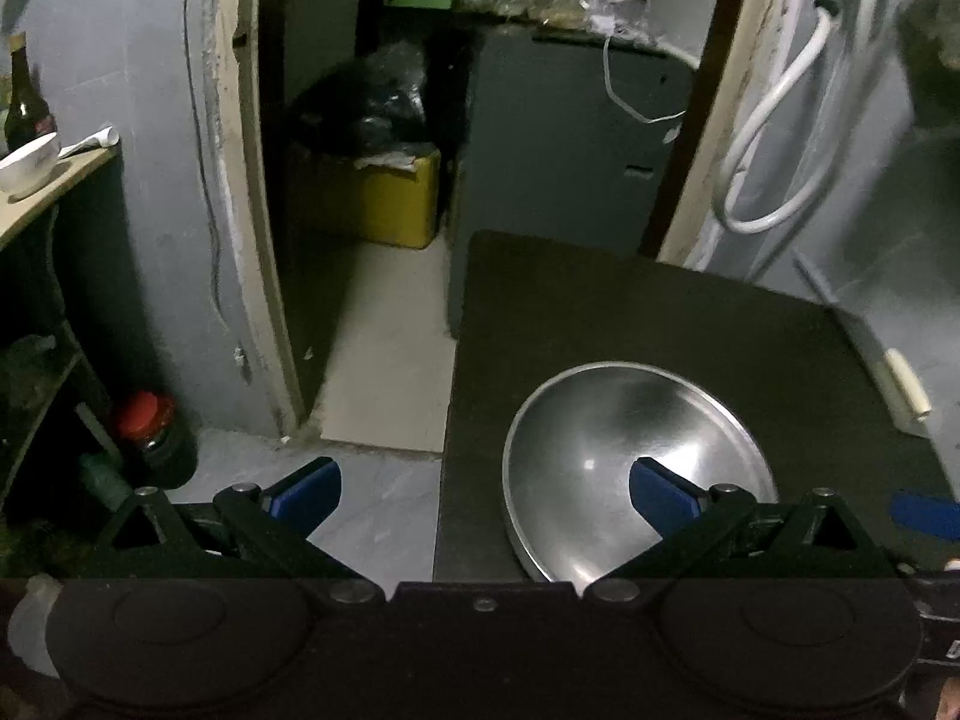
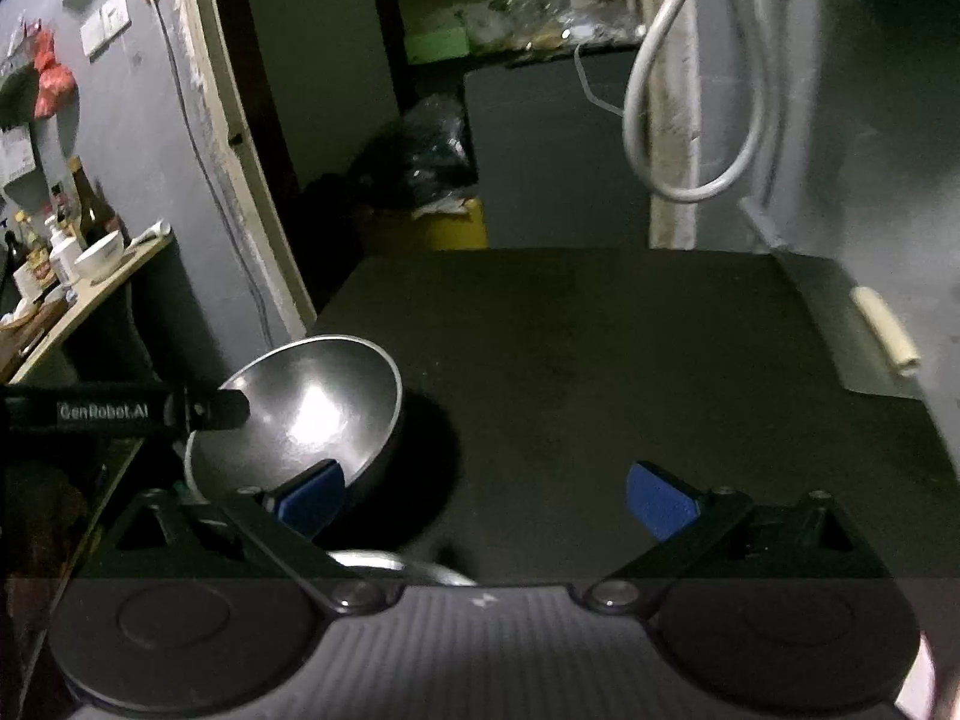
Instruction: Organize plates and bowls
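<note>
A shiny steel bowl (image 1: 636, 468) (image 2: 306, 408) sits near the left edge of a dark table (image 1: 660, 312) (image 2: 600, 348). My left gripper (image 1: 485, 492) is open and holds nothing; its right pad hangs over the bowl and its left pad is past the table's edge, above the floor. One of its fingers (image 2: 222, 408) reaches over the bowl's left rim in the right wrist view. My right gripper (image 2: 486, 504) is open over bare table just right of the bowl, with its left pad by the bowl's near side. A second metal rim (image 2: 396, 567) peeks out below it.
A white ceramic bowl (image 1: 27, 168) (image 2: 102, 255) stands on a wooden shelf (image 2: 90, 312) at left among bottles. A yellow bin (image 1: 396, 198) sits in the doorway beyond. A white hose (image 1: 774, 138) hangs at right. A pale cylinder (image 2: 888, 330) lies by the table's right edge.
</note>
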Motion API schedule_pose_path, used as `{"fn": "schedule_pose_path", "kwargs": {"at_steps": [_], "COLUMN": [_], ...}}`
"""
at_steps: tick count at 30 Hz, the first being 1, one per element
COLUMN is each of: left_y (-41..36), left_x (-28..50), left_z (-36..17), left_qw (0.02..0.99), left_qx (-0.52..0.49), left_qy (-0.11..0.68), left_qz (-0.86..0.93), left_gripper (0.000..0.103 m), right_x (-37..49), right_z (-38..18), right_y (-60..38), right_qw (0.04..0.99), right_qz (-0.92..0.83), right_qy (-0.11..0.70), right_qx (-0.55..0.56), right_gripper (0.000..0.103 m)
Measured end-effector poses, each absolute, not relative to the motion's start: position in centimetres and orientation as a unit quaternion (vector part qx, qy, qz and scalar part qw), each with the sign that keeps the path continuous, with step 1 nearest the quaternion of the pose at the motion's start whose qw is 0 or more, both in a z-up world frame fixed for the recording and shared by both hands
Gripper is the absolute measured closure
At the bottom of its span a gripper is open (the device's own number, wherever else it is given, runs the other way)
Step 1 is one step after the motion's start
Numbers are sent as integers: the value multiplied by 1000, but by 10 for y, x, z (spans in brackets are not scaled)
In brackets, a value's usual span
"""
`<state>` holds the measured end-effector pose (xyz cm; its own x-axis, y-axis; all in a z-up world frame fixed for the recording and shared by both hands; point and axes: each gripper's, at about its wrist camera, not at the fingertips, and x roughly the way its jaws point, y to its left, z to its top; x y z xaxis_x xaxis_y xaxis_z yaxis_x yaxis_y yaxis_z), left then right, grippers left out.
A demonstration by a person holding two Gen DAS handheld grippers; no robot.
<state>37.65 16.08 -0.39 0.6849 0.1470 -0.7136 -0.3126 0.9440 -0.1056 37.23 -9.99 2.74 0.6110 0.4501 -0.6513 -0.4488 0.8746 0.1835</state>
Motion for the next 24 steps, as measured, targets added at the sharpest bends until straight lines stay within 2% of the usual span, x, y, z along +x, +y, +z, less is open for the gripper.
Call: {"fn": "schedule_pose_path", "kwargs": {"at_steps": [5, 9, 13, 15, 18, 20, 24], "left_y": [161, 160, 161, 160, 161, 162, 167], "left_x": [377, 375, 376, 377, 377, 377, 372], "left_z": [-9, -9, -10, -11, -14, -17, -19], "left_qw": [906, 905, 903, 904, 903, 901, 901], "left_qx": [-119, -121, -133, -135, -137, -139, -160], "left_qy": [383, 387, 389, 388, 390, 396, 391], "left_qz": [137, 133, 123, 122, 116, 113, 94], "left_gripper": [3, 12, 34, 56, 73, 81, 88], "right_x": [386, 391, 395, 398, 403, 405, 409], "right_z": [19, 16, 17, 16, 14, 13, 13], "right_y": [-92, -88, -83, -80, -77, -77, -76], "right_qw": [890, 887, 880, 873, 859, 850, 839], "right_qz": [268, 277, 290, 300, 323, 336, 354], "right_qy": [367, 370, 377, 383, 397, 404, 411], "right_qx": [5, 6, 6, 6, 15, 27, 46], "right_gripper": [3, 11, 21, 26, 35, 44, 62]}}
